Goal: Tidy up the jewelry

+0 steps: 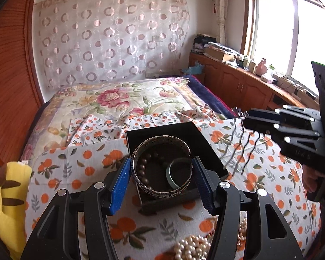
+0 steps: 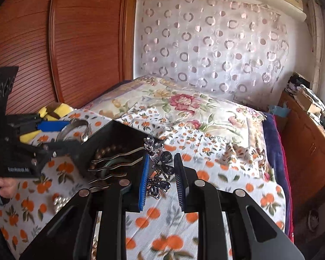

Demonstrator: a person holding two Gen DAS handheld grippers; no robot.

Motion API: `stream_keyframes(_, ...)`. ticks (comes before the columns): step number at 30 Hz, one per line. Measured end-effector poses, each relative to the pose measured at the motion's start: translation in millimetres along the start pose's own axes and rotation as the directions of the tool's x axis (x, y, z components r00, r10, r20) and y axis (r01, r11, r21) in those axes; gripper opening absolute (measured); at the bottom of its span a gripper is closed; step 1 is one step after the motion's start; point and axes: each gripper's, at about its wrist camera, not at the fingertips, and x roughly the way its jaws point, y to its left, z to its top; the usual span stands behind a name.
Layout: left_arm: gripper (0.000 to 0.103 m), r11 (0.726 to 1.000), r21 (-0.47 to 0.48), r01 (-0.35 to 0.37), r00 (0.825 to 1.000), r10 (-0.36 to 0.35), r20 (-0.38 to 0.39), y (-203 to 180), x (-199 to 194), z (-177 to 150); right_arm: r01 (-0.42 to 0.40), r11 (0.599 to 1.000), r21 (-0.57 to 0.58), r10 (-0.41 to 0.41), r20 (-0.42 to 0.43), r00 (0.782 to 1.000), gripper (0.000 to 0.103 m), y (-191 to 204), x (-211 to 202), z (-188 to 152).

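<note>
**Bangle in my left fingers, hair comb in my right, both over the black box**

Far left on the bed lies a yellow plush toy with brown stripes (image 1: 7, 191), on the white bedsheet printed with oranges (image 1: 80, 164). My left gripper (image 1: 161, 184) has its blue-padded fingers (image 1: 120, 184) set against the outer sides of a wide engraved silver metal bangle (image 1: 140, 162); the letters stamped round its rim are too small for me to read. The bangle hangs over the open square black jewelry box (image 1: 162, 132), which sits on the sheet and holds a string of dark brown beads (image 1: 144, 166) and a slim pale green bangle (image 1: 172, 173). Just below my left fingers a heap of cream pearl necklaces (image 1: 191, 249) rests on the sheet.

Further right, my right gripper (image 2: 161, 171) is clamped on the dark crystal flower top of a silver metal hair comb (image 2: 160, 164), whose wavy prongs (image 2: 110, 166) reach leftward over the box. In the right wrist view my left gripper's body reads "GenRobot.AI"; in the left wrist view my right one shows "DAS"
</note>
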Motion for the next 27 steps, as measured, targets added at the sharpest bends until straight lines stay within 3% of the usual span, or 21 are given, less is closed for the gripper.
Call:
stream_keyframes(11, 0.054, 1.000, -0.015, 0.018, 0.999, -0.018, -0.032, 4.3, 28.0, -3.1, -0.015, 1.000, 0.017, 0.015, 0.009, 1.000, 0.025, -10.4, 36.9, 22.2)
stream_keyframes(27, 0.055, 0.996, -0.057, 0.063, 0.998, -0.062, 0.003, 9.0, 21.2, -1.7, -0.019, 1.000, -0.011, 0.019, -0.016, 1.000, 0.025, 2.9, 57.2, 20.3)
